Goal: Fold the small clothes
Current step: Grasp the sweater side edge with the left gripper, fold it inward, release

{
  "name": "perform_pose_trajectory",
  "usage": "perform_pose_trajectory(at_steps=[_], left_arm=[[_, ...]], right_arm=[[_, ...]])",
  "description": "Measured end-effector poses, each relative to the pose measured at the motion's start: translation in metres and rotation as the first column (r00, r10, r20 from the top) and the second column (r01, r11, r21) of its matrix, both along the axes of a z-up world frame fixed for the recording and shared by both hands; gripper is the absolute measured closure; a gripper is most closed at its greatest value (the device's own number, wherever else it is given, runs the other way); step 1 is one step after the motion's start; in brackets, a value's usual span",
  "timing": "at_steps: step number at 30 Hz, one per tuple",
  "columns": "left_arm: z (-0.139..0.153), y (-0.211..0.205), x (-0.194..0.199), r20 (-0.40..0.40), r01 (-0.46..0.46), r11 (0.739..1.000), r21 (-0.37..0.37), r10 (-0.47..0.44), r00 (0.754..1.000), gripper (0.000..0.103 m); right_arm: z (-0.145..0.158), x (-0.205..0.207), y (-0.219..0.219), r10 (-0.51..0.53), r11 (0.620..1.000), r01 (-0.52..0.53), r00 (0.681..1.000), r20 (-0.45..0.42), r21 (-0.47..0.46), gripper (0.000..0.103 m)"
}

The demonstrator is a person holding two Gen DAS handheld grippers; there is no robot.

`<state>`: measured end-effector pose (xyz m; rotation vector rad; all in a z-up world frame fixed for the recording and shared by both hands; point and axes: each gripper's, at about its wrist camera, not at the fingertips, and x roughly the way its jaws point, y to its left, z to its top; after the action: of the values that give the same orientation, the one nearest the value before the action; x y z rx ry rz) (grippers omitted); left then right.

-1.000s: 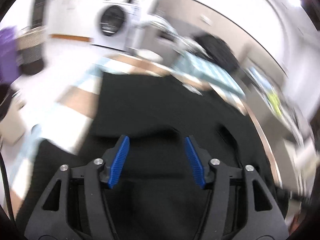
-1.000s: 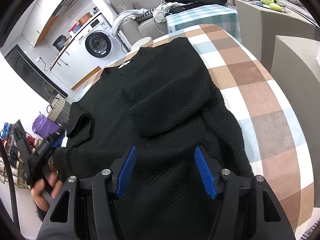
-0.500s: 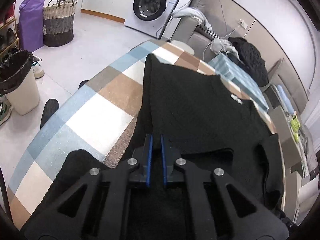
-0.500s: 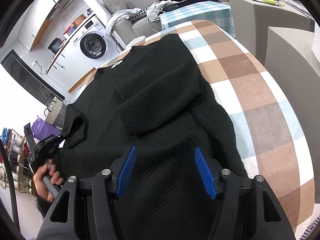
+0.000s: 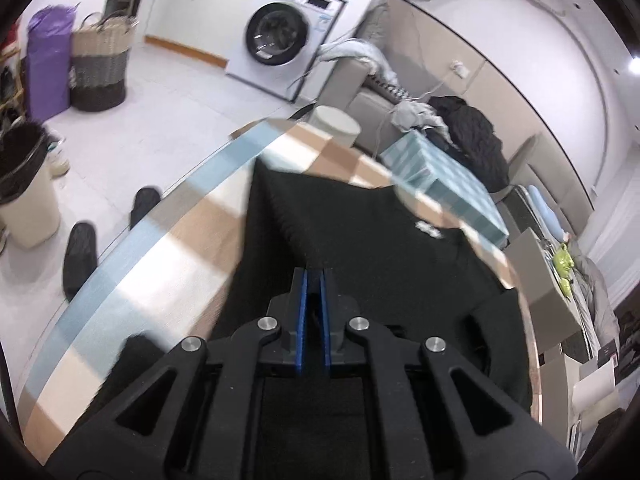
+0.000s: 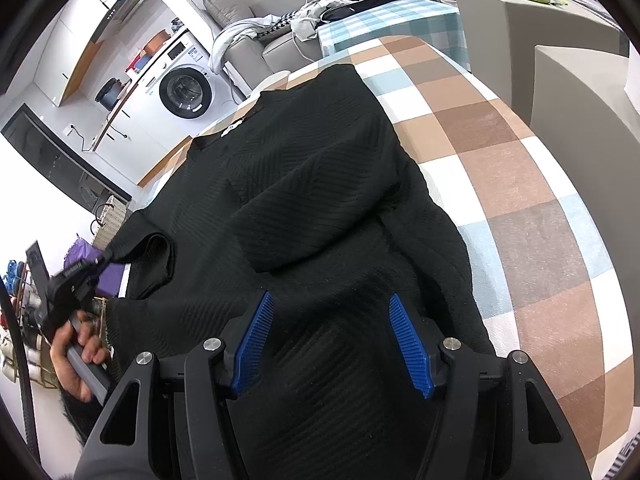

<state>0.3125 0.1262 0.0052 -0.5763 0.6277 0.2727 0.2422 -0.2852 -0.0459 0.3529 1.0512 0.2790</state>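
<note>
While the left gripper (image 5: 314, 276) has its blue ribbed pads pressed together on a raised fold of the black ribbed knit sweater (image 6: 320, 184), the right gripper (image 6: 336, 336) hovers with its pads spread wide over the garment's lower part, pinching nothing. From the right wrist view, the sweater lies spread ahead of and beneath the right tool on the brown, white and blue checked tablecloth (image 6: 520, 184), one sleeve folded across its chest just ahead of the pads. Off to that tool's left, the person's left hand (image 6: 78, 356) grips the other tool's handle, and the cloth it pinches rises in a loose peak off the table edge. Ahead of the left tool the sweater's body stretches away toward its collar label. Farther off stand a white front-loading washing machine (image 5: 280, 40), a woven laundry basket (image 5: 102, 64) and a purple bag (image 5: 48, 60).
</note>
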Motion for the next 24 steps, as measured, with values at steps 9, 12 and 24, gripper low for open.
perform_pose_trajectory(at_steps=[9, 12, 24], left_arm=[[0.029, -0.079, 0.051, 0.040, 0.250, 0.960, 0.123, -0.257, 0.966, 0.030], [0.029, -0.084, 0.033, 0.054, 0.274, 0.952, 0.136, -0.283, 0.958, 0.030], [0.036, -0.038, -0.103, 0.049, 0.132, 0.983, 0.126, -0.139, 0.989, 0.023]], right_arm=[[0.001, -0.002, -0.007, -0.038, 0.999, 0.038, 0.999, -0.005, -0.015, 0.041], [0.006, -0.005, -0.008, -0.040, 0.999, 0.040, 0.999, 0.010, -0.029, 0.041], [0.037, -0.041, -0.015, 0.019, 0.987, 0.004, 0.990, 0.140, -0.161, 0.026]])
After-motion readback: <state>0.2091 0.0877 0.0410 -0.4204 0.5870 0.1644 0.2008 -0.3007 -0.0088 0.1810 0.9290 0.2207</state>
